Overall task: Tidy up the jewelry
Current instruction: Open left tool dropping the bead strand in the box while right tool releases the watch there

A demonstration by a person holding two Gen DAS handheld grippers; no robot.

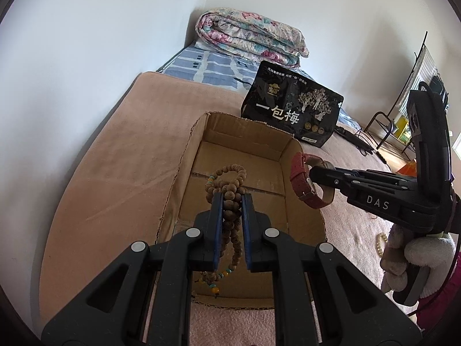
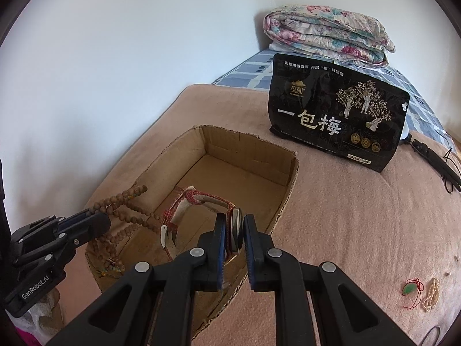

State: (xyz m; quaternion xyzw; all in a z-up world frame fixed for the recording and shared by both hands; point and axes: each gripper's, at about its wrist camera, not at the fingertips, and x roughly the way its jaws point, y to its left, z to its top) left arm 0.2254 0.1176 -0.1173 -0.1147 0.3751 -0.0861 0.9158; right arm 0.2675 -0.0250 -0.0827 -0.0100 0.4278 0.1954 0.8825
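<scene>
Brown wooden beads (image 1: 230, 201) hang in a bunched string between the two blue pads of our left claw (image 1: 232, 199), which is closed tight on them. The strand loops up past the fingertips and trails down below the pads, ending in a few yellow and turquoise beads. All of it hangs over the open cardboard box (image 1: 184, 155) that sits on the tan blanket (image 1: 100, 173) of the bed.

Our right claw (image 2: 234, 222) is closed on a watch (image 2: 236, 230), gripping the round case edge-on between its pads. The red strap (image 2: 201, 197) loops out ahead of the fingertips, and its white buckle end droops toward the box floor. From the left wrist view the watch sits just above the box's right-hand rim.

Behind the box a black snack bag (image 2: 337, 115) stands upright, with a folded flowered quilt (image 2: 328, 34) further back. On the blanket to the right, well apart from both claws, lie a green pendant on red cord (image 2: 410, 288) and a small pearl strand (image 2: 430, 294), just beside each other.
</scene>
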